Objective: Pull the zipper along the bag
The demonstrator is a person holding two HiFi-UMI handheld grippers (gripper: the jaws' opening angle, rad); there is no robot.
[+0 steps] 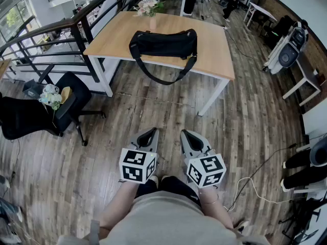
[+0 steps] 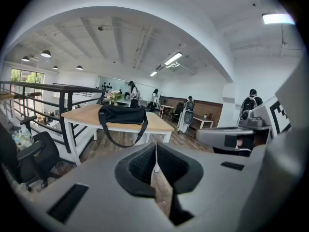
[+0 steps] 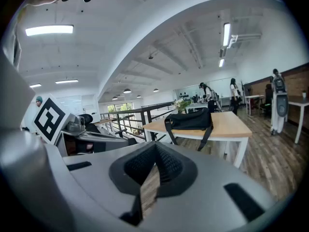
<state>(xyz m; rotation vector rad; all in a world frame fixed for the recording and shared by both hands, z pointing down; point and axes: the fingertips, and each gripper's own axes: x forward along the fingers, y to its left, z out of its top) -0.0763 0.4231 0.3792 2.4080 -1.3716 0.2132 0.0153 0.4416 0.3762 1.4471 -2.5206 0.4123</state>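
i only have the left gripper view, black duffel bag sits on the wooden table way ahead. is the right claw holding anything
Observer: No. The right claw is shut with nothing between its jaws.
Operator: anything on the ground near me i cant see from here
Observer: Yes. In the head view a thin white cable lies looped on the wooden plank floor, off to your right.

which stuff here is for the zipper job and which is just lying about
For the job: black bag on the table; left gripper and right gripper, both shut and empty.
Lying about: flowers, office chair, white cable.
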